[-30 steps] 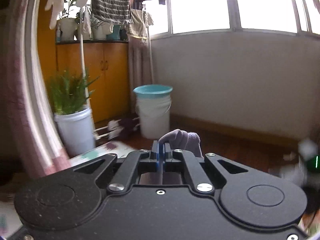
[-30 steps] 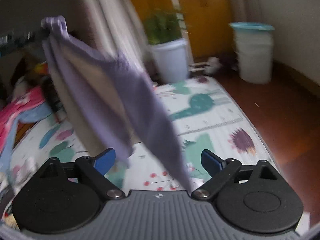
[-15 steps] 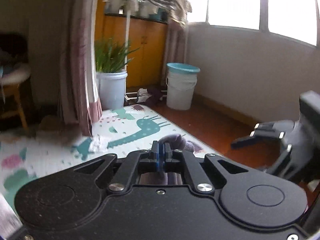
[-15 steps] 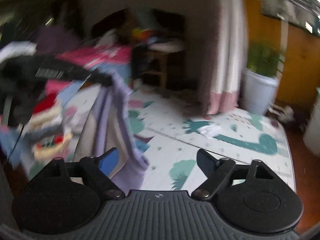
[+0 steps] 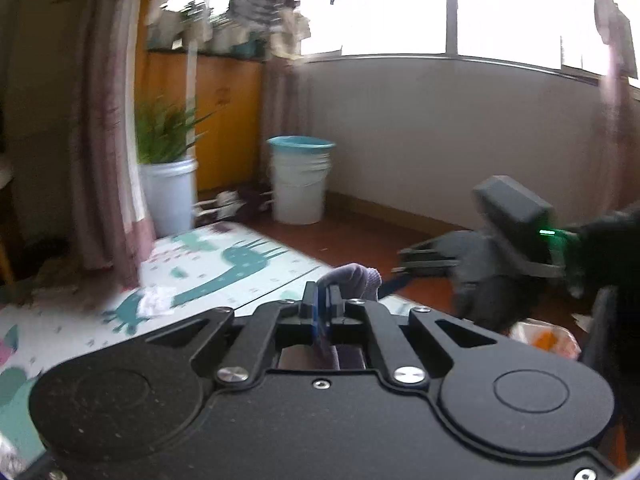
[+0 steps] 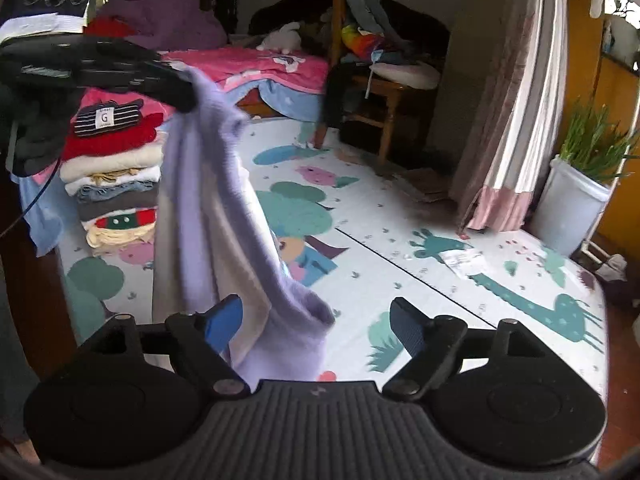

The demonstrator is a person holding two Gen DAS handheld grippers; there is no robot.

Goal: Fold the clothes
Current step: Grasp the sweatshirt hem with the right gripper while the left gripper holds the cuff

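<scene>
Our right tool (image 6: 316, 326) stands wide, the lilac garment (image 6: 212, 200) draped between its fingers. Our left tool (image 5: 322, 304) pinches that garment's top corner, hanging it above the play mat (image 6: 400, 240). Beyond, at the mat's far left edge, sits a stack of folded clothes (image 6: 116, 176).

My left claw (image 5: 322, 307) is pinched tight, held high and level — my right claw (image 6: 316, 326) hangs lower, its blue pads (image 6: 222, 322) spread wide apart.
</scene>
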